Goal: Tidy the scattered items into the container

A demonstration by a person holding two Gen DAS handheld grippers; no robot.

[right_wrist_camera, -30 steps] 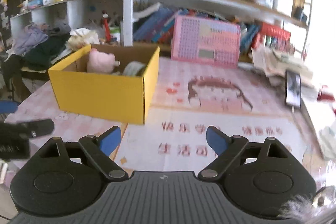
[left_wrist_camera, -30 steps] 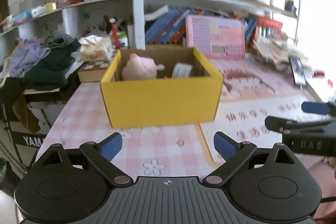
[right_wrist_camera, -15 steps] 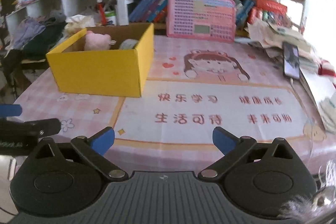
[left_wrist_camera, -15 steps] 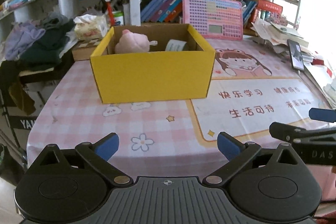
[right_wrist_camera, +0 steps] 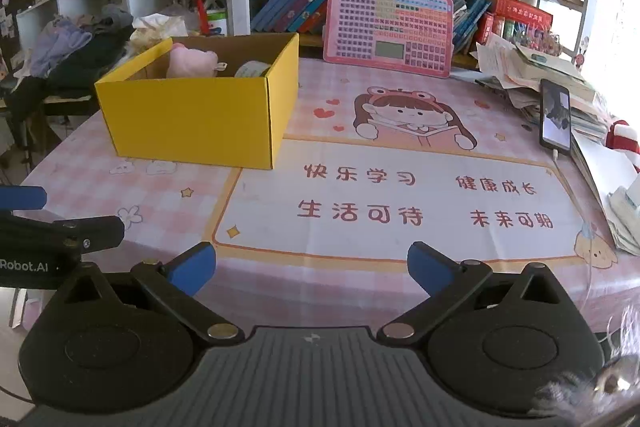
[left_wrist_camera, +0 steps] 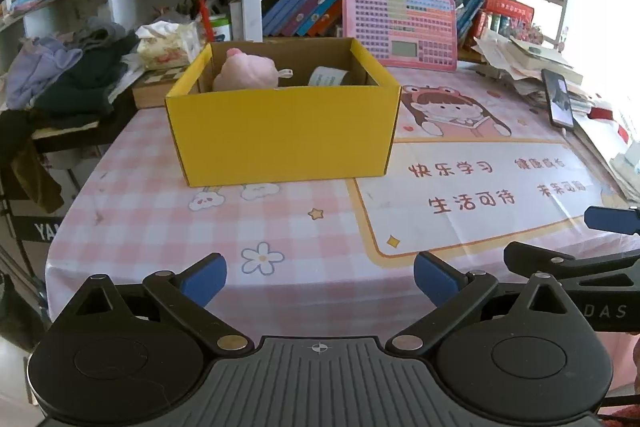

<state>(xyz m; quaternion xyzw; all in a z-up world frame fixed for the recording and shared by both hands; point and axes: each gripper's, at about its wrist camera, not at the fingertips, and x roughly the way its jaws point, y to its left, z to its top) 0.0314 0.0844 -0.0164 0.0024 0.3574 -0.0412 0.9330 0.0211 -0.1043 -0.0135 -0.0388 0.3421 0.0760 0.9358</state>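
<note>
A yellow cardboard box (left_wrist_camera: pixel 280 135) stands on the pink checked tablecloth, left of the printed mat. Inside it lie a pink plush toy (left_wrist_camera: pixel 246 75) and a roll of tape (left_wrist_camera: pixel 328 77); the right wrist view shows the same box (right_wrist_camera: pixel 192 123), plush (right_wrist_camera: pixel 192 61) and roll (right_wrist_camera: pixel 252 69). My left gripper (left_wrist_camera: pixel 320 281) hovers open over the near table edge, well short of the box, with nothing between its blue pads. My right gripper (right_wrist_camera: pixel 312 265) hangs over the mat's front edge, its jaws opening wide and empty. No loose items show on the cloth.
A phone (right_wrist_camera: pixel 555 121) on a cable lies at the right, beside stacked papers (right_wrist_camera: pixel 520 75). A pink learning board (right_wrist_camera: pixel 388 29) leans on the bookshelf behind the table. Piled clothes (left_wrist_camera: pixel 68 75) sit left of the box. The printed mat (right_wrist_camera: pixel 400 195) lies bare.
Both grippers have drawn back from the box toward the near table edge, so more of the cloth shows. The right gripper's fingers have spread wider.
</note>
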